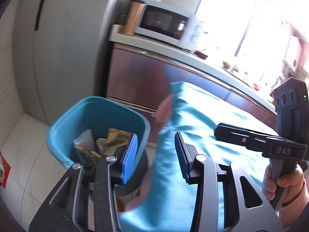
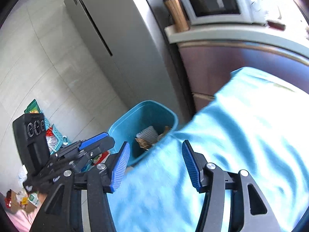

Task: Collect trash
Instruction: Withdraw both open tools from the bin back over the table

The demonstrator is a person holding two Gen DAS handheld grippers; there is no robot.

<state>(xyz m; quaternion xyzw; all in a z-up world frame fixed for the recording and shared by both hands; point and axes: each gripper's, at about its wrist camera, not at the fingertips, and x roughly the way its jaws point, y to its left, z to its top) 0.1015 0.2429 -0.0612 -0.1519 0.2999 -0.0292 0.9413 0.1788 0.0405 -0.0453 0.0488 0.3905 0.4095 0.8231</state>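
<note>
Beside the blue-draped table (image 2: 241, 135), the teal bin (image 1: 58, 135) holds wrappers (image 1: 115, 139) (crumpled). Both the left gripper (image 1: 156, 154) and right gripper (image 2: 154, 166) stand open, empty.

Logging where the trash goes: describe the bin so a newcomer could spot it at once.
Start at the tall grey fridge; the bin stands on the floor at its foot, against the corner of the blue-clothed table. It is the only open teal tub, with wrappers inside.
</note>
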